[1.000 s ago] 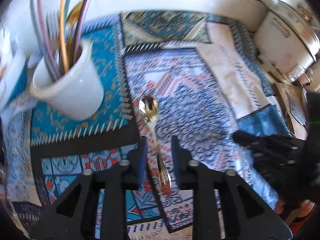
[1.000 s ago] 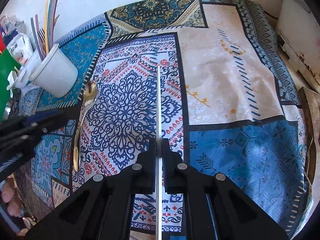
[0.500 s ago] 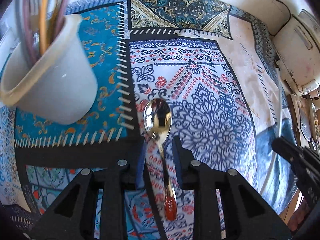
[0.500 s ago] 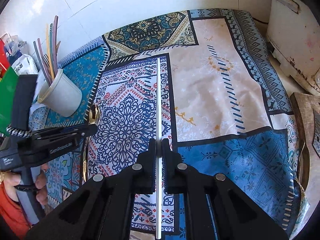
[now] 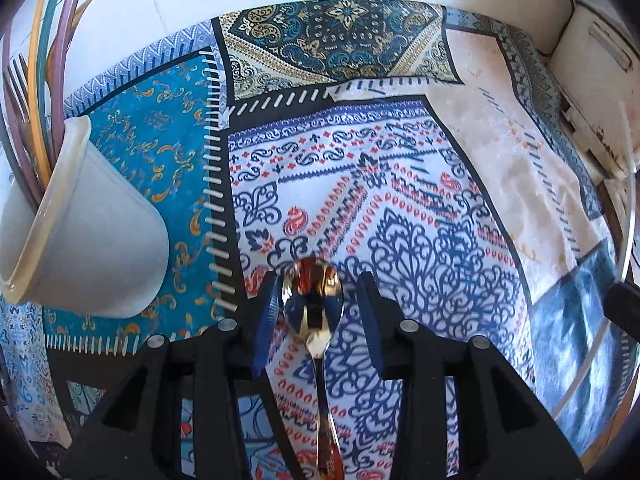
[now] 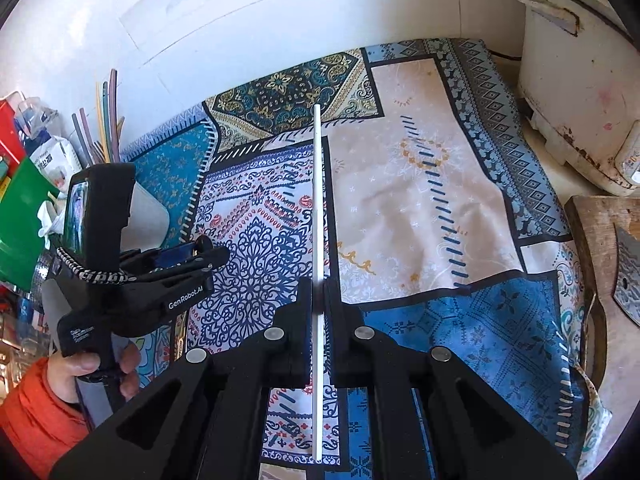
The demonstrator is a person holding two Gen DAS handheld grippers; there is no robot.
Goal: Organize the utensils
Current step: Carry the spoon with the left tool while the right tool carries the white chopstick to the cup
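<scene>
A shiny metal spoon (image 5: 314, 312) lies on the patterned cloth, bowl pointing away. My left gripper (image 5: 316, 292) is open low over it, one finger on each side of the spoon's bowl. A white cup (image 5: 84, 240) holding several coloured chopsticks (image 5: 38, 72) and a fork stands to the left. My right gripper (image 6: 319, 292) is shut on a white chopstick (image 6: 318, 208) and holds it above the cloth, pointing away. The left gripper also shows in the right wrist view (image 6: 200, 258), at the left in front of the cup (image 6: 150, 216).
A patchwork tablecloth (image 6: 420, 184) covers the table up to a white wall. A white rice cooker (image 6: 580, 92) stands at the right, a wooden board (image 6: 596, 264) with a cleaver in front of it. Green and red packages (image 6: 20, 200) crowd the far left.
My left gripper has moved forward along the spoon, from its handle to its bowl, and opened wider. My right gripper has risen with the white chopstick, still shut on it.
</scene>
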